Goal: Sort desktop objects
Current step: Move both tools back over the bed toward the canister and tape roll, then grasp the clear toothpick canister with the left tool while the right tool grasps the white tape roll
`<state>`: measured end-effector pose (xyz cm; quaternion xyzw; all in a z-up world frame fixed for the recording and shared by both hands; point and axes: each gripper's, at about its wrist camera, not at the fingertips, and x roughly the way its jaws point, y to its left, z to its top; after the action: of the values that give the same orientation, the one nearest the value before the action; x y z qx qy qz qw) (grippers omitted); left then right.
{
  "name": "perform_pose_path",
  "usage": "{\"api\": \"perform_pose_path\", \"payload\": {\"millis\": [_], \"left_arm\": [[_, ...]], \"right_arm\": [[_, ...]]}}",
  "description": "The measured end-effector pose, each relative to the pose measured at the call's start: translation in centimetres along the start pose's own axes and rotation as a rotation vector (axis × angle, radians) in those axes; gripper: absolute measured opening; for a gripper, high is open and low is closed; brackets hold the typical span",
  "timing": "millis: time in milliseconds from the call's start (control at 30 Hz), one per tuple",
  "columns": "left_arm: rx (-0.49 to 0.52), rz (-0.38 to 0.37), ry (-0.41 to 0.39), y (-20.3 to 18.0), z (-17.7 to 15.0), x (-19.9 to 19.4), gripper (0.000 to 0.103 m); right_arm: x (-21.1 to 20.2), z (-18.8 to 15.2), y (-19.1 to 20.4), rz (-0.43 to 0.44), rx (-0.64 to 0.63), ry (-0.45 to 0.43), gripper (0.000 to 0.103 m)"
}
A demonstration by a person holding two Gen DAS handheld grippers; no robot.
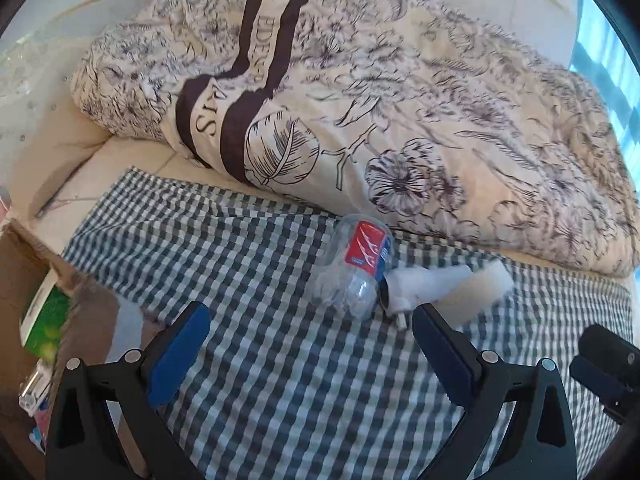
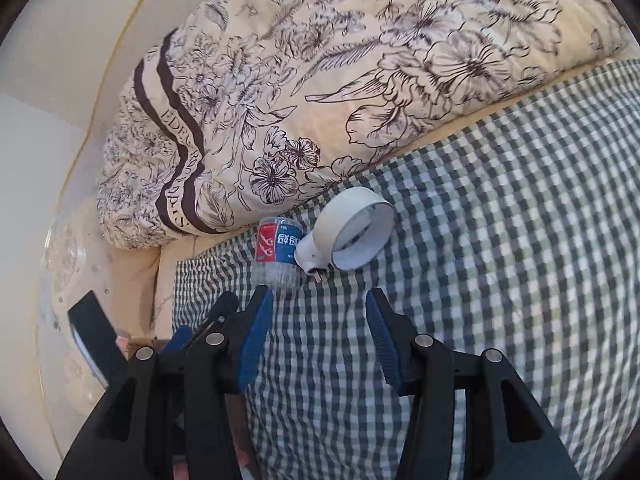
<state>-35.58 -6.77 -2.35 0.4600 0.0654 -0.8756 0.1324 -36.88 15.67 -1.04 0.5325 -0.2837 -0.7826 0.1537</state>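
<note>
A: Two things are left on the green-and-white checked cloth (image 1: 304, 380), which lies on a bed, not a bench. Behind them, from nine to two o'clock, bulks the cream quilt with dark flower print (image 1: 400, 100); its edge lies just beside both.

B: And at eight o'clock in the left view?

A: A brown cardboard box (image 1: 16, 280) with a green packet inside, likely where things go.

B: What first?

A: I'd take the crushed clear plastic bottle with the red-and-blue label (image 2: 276, 254). It sits at twelve o'clock from the left tool (image 1: 310, 334), near, and touches the white ring-shaped plug-in device (image 2: 352, 232) at its three o'clock.

B: Tools?

A: Both spread wide, empty. The right tool (image 2: 318, 322) faces the device's prongs.

B: Advice?

A: Close across the labelled middle; crushed plastic may buckle. Lift straight, or the device gets dragged.
</note>
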Motion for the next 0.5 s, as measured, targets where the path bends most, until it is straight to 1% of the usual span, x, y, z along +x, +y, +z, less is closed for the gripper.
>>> {"api": "perform_pose_path", "payload": {"millis": [200,333,500], "left_arm": [[0.028,0.03,0.048,-0.4,1.3,4.8,0.103],[0.04,-0.032,0.067,-0.7,2.0,7.2,0.103],[0.097,-0.034,0.07,-1.8,3.0,9.7,0.103]], "right_arm": [[4.7,2.2,-0.8,-0.02,0.056,0.043,0.048],[7.3,3.4,-1.6,-0.02,0.088,0.057,0.048],[8.9,4.3,-2.0,-0.016,0.099,0.059,0.048]]}}
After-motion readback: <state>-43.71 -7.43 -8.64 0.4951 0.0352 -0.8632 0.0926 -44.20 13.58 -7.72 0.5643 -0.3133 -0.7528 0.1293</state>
